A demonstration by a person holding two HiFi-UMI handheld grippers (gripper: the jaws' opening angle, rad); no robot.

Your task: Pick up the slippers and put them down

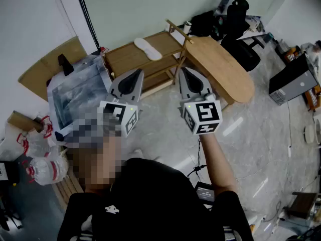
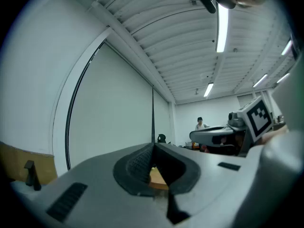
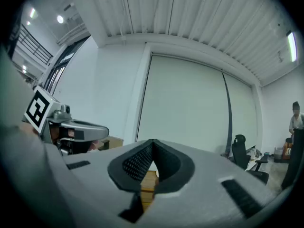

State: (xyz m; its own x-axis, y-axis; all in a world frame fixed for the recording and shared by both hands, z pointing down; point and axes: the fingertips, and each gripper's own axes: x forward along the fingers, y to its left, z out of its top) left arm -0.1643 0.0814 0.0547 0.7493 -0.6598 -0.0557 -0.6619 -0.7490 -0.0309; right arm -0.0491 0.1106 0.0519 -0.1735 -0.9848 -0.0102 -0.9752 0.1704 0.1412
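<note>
White slippers (image 1: 148,48), seemingly a stacked pair, lie flat atop the wooden rack (image 1: 125,57).

Slipper (image 1: 148,48) atop rack (image 1: 122,57), table (image 1: 226,70) rightward

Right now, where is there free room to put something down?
The rack top is bare on both sides of the white slipper. The floor before the rack is open. Around the bags at left it is crowded.

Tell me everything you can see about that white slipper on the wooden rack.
The white slipper lies flat on the top board of the low wooden rack, close to the wall. It is long, rounded at both ends, narrower at the middle, plain and soft-looking. Only the rack touches it. Finer detail is too small to tell.
</note>
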